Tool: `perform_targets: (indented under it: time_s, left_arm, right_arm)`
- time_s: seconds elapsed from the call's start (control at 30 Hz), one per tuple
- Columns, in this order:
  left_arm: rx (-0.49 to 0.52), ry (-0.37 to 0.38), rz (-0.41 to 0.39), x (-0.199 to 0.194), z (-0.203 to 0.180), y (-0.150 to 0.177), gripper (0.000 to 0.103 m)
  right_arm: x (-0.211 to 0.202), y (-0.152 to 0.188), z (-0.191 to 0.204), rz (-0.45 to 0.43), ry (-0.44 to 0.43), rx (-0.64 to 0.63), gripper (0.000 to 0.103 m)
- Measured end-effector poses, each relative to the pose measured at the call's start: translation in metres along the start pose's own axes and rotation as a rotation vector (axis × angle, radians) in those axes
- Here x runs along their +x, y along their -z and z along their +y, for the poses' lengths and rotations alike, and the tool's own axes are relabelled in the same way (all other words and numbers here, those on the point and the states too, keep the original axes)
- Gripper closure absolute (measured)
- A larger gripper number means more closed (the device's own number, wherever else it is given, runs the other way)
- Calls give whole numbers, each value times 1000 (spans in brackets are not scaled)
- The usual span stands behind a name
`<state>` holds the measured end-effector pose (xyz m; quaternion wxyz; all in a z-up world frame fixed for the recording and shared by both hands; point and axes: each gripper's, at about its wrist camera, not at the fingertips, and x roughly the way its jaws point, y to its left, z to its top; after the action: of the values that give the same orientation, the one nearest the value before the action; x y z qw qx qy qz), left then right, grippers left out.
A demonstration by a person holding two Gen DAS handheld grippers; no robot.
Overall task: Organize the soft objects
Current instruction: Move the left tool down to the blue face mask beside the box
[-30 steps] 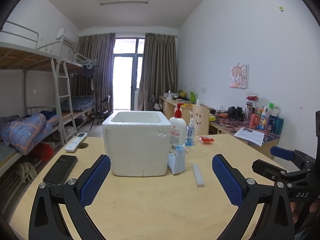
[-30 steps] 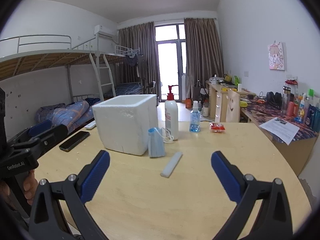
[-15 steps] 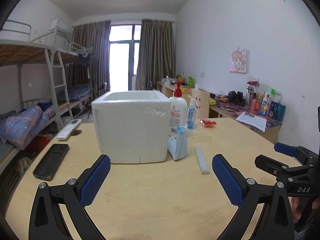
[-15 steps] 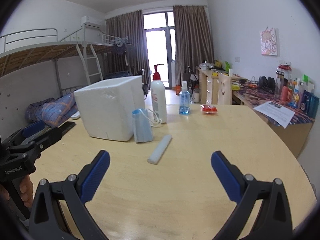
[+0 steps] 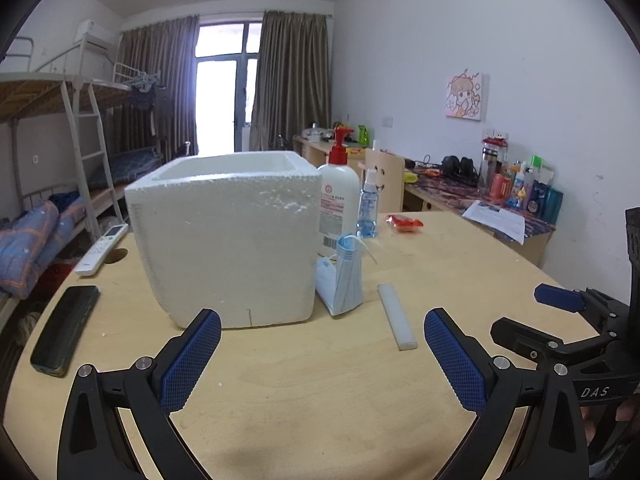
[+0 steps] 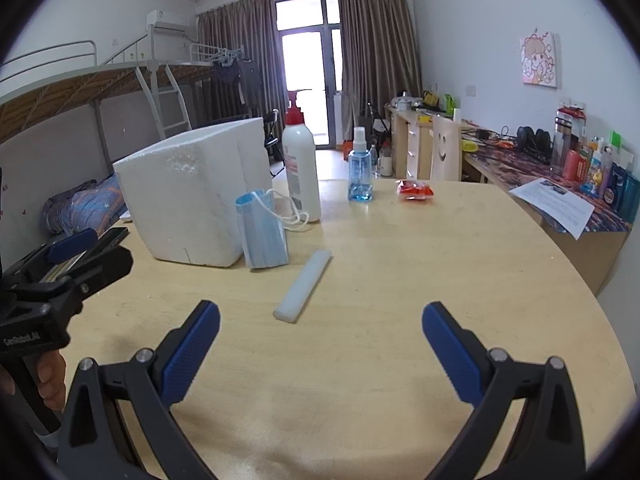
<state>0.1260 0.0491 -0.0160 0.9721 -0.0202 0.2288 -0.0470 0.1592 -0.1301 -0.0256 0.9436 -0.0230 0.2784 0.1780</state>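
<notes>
A white foam box [image 5: 228, 236] [image 6: 196, 192] stands on the round wooden table [image 5: 320, 380]. A blue face mask [image 5: 344, 276] [image 6: 262, 234] leans against its right side. A white foam strip [image 5: 397, 322] [image 6: 305, 286] lies flat in front of the mask. My left gripper [image 5: 320, 356] is open and empty, low over the table in front of the box. My right gripper [image 6: 320, 350] is open and empty, just short of the foam strip. Each gripper also shows at the edge of the other's view.
A red-capped pump bottle [image 5: 339, 196] and a blue spray bottle [image 5: 367, 210] stand behind the mask. A red packet [image 5: 404, 223] lies farther back. A phone [image 5: 64, 330] and a remote [image 5: 102, 248] lie at the left. A cluttered desk [image 5: 500, 200] is at the right.
Both grippers have moved forward and lower toward the box, mask and foam strip, which now look larger. Nothing on the table has moved. Both stay open.
</notes>
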Motion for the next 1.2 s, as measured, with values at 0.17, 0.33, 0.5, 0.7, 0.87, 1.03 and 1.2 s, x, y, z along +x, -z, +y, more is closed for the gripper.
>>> perform_targets:
  time_s: [0.17,0.33,0.5,0.7,0.87,1.03,1.2]
  left_arm:
    - [4,5,35,15,2,-1,1]
    - [15,29,65,34,-1,-4,1]
    - [6,59,112,61,1,-5,1]
    - [-30,73,189,90,4,-7,1]
    - [18,96,217,100,-9,-6,6]
    - [49,97,222,109,-18,-10,12]
    - [61,88,239,119,-24,-12,18]
  right_arm:
    - [12,-1,-4,33,10,-2,1]
    - [25,0,-13,70,11,12,1]
    - [35,0,-17,93,3,18,1]
    - [48,1,-24,116,-12,32,1]
    - [54,1,-35,135,-35,80,1]
    - [55,1,-37,142,-58,90,1]
    - [60,0,-40,156,-80,96,1]
